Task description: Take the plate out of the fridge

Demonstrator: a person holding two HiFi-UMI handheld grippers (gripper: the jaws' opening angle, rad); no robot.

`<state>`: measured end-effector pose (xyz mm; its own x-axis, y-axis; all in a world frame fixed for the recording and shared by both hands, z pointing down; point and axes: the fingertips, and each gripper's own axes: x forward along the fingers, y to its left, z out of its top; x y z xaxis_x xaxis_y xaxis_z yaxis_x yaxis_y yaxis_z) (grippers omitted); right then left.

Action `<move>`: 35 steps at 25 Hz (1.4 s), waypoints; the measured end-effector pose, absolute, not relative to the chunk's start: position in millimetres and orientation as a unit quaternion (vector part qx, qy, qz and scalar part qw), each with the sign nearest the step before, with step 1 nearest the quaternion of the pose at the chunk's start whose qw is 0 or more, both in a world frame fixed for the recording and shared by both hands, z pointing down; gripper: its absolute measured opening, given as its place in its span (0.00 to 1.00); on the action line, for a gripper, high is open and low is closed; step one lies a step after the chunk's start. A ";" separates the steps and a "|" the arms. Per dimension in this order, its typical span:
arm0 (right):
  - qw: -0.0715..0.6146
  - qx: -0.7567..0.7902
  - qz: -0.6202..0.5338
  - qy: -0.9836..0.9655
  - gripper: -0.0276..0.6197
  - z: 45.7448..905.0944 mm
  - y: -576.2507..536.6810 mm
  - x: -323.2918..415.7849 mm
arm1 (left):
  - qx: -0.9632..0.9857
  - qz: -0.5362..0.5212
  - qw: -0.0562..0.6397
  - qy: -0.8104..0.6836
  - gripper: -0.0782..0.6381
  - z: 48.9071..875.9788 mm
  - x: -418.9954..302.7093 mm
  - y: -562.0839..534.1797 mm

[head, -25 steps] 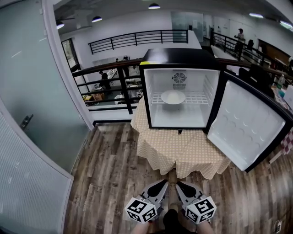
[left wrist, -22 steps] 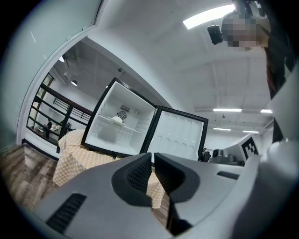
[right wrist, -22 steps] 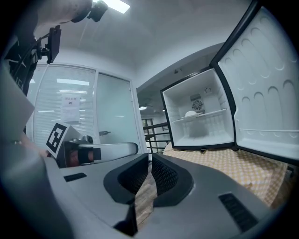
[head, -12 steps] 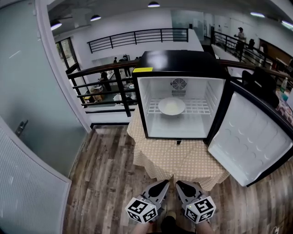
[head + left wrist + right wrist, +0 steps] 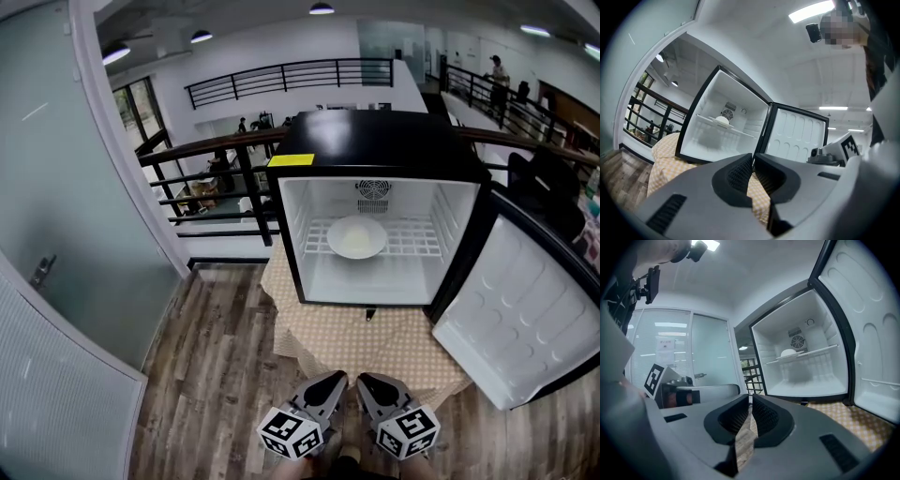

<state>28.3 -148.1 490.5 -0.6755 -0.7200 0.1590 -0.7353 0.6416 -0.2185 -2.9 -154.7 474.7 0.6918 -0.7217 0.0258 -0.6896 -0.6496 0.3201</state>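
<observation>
Right now I hold both claws low and close to my body, side by side, pointing at the fridge (image 5: 375,141). My left gripper (image 5: 330,382) and right gripper (image 5: 367,384) each have their jaws pressed together on nothing. The plate (image 5: 356,236) sits far ahead on the wire shelf (image 5: 417,246) inside the fridge, whose door (image 5: 525,305) hangs open to the right. The checked tablecloth (image 5: 375,342) lies between us. Compared with a second ago, the fridge looms nearer.

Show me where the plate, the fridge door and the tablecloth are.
plate (image 5: 356,237): head view, middle of the dish.
fridge door (image 5: 525,309): head view, white inner panel.
tablecloth (image 5: 375,347): head view, bare patch near its front edge.
</observation>
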 end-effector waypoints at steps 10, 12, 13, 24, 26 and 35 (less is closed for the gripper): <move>0.033 0.392 0.128 -0.911 0.11 488.5 -188.2 28.8 | 0.909 -0.062 0.150 -0.383 0.14 470.4 9.4 -192.9; 0.033 0.388 0.128 -0.912 0.11 488.3 -191.9 25.4 | 0.908 -0.061 0.152 -0.386 0.14 471.1 6.6 -196.1; 0.034 0.386 0.130 -0.913 0.11 488.8 -193.6 24.0 | 0.907 -0.060 0.152 -0.388 0.14 471.8 5.0 -197.4; 0.032 0.381 0.140 -0.913 0.11 486.9 -238.7 8.2 | 0.904 -0.059 0.156 -0.393 0.14 470.0 -9.1 -239.8; 0.028 0.386 0.141 -0.911 0.11 484.2 -250.7 9.1 | 0.906 -0.061 0.154 -0.389 0.14 467.5 -8.4 -250.5; 0.015 0.410 0.155 -0.899 0.11 480.7 -294.9 17.7 | 0.914 -0.064 0.156 -0.370 0.14 464.3 -0.3 -292.0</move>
